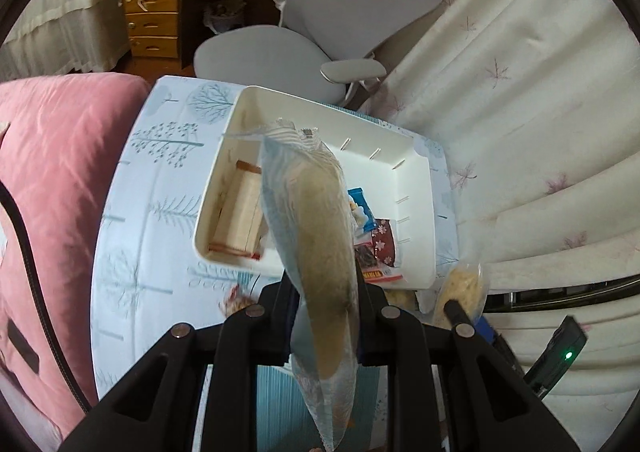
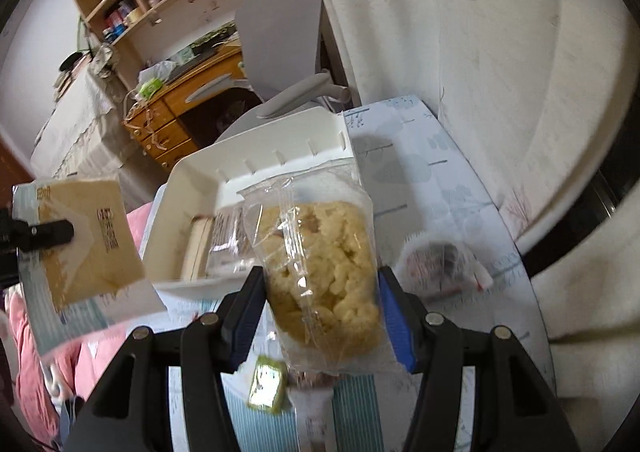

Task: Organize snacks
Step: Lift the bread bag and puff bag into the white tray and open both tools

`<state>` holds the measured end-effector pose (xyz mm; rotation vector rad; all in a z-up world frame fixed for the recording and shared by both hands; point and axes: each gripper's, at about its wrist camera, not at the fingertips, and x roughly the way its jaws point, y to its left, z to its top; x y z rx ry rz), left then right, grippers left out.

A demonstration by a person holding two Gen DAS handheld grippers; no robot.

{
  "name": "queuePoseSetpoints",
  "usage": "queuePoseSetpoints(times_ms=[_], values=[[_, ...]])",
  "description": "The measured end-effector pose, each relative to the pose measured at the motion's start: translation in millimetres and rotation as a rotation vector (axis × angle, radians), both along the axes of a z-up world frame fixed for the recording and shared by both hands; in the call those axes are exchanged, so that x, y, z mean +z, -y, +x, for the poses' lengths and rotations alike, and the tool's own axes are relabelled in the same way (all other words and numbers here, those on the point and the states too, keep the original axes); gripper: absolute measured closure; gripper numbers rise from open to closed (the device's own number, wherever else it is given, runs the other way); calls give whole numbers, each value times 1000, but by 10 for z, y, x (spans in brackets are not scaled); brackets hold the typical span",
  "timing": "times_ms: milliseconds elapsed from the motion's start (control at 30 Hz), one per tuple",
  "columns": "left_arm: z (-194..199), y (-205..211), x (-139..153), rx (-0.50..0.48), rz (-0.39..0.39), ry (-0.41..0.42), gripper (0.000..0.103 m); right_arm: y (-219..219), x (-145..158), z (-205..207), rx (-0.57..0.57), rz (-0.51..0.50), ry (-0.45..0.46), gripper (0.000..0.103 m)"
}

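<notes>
**Two snack packets held above the white bin**

Black jaws of the left gripper (image 1: 326, 292) are pinching a flat blue-and-tan snack packet (image 1: 316, 236) edge-on, pressed tight against its two faces, so the packet is standing up between them and hanging over the near rim of the white bin (image 1: 416, 168). In the right wrist view the same packet (image 2: 86, 240) is showing its broad tan face at the left edge, clamped by a black fingertip.

Blue-padded jaws of the right gripper (image 2: 320, 288) are standing partly apart and gripping a clear bag of pale yellow puffed snack (image 2: 324, 272) by its sides; the bag is sitting upright between the pads. Just below it, a small green-wrapped sweet (image 2: 267, 384) is lying on the tablecloth (image 2: 440, 180).

Beyond the grippers, the bin is resting on the tree-patterned cloth and already holding several packets: a tan one with red ends (image 1: 240, 212) along its left side, and a blue one (image 1: 362, 212) and a dark red flowered one (image 1: 382, 240) toward the right. A round wrapped snack (image 2: 440, 260) is lying on the cloth right of the bin.

Farther back, a grey office chair (image 1: 320, 24) is standing before a wooden desk (image 1: 152, 4), with pale curtains (image 1: 540, 92) hanging at the right.
</notes>
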<state>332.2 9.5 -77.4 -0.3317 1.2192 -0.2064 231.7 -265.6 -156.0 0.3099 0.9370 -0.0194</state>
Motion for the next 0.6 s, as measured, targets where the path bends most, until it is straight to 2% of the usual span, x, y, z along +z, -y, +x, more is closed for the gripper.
queuePoseSetpoints(times_ms=[200, 433, 500, 533, 600], values=[[296, 107, -181, -68, 7, 40, 83, 41, -77, 341, -49, 31, 17, 47], [498, 186, -317, -194, -125, 102, 83, 93, -158, 579, -100, 32, 25, 47], [533, 212, -317, -212, -131, 120, 81, 121, -166, 600, -112, 51, 36, 47], [549, 230, -316, -214, -117, 134, 76, 137, -168, 603, -118, 65, 48, 47], [561, 267, -318, -223, -81, 144, 47, 162, -183, 629, -125, 89, 53, 44]])
